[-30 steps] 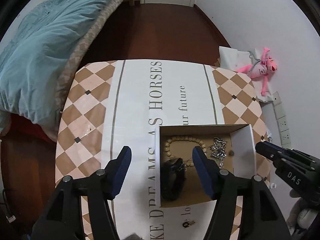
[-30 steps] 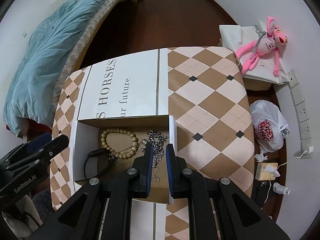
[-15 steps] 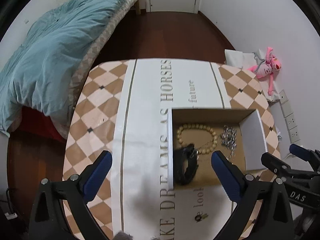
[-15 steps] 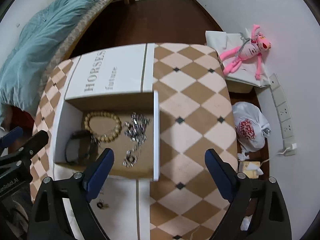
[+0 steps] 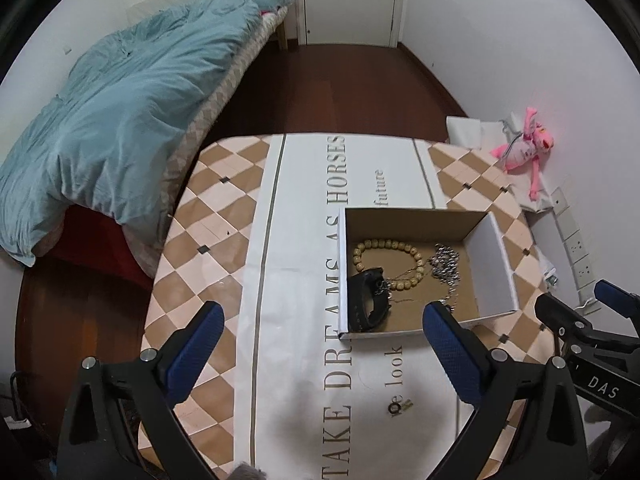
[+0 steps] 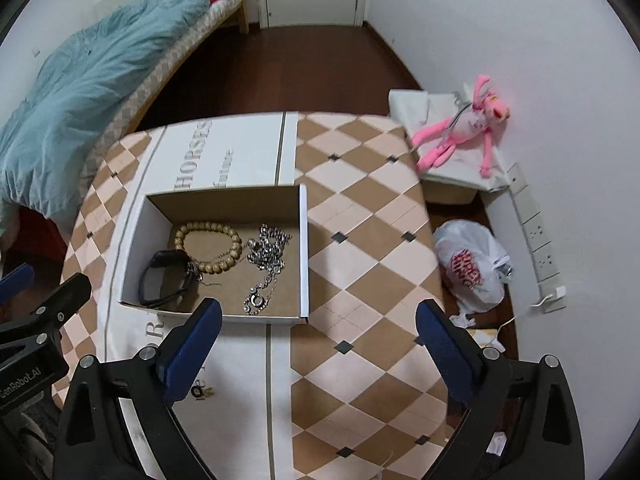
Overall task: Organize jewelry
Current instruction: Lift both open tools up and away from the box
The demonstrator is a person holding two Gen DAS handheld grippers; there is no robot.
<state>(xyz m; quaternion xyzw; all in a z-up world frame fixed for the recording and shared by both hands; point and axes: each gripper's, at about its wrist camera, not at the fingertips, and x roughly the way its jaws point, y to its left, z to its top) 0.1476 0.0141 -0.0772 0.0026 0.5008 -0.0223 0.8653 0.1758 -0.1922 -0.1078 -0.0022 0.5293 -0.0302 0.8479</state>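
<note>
An open cardboard box [image 5: 490, 264] [image 6: 303, 248] stands on the table. In it lie a wooden bead bracelet [image 5: 387, 262] [image 6: 210, 246], a black watch [image 5: 366, 300] [image 6: 164, 278] and a silver chain [image 5: 446, 268] [image 6: 266, 252]. A small dark ring with a gold piece [image 5: 398, 405] [image 6: 200, 392] lies on the tablecloth in front of the box. My left gripper [image 5: 324, 348] is open and empty, held above the table near the box's front. My right gripper [image 6: 318, 344] is open and empty, above the table to the box's right front.
The table [image 5: 192, 248] has a checked cloth with a white lettered strip. A bed with a blue duvet [image 5: 112, 120] stands to the left. A pink plush toy [image 6: 464, 124], a white plastic bag [image 6: 468, 268] and a power strip [image 6: 536, 232] lie by the right wall.
Both grippers have opened wide and drawn up and back from the box. The right one was shut over the silver chain a second ago; the chain now lies in the box.
</note>
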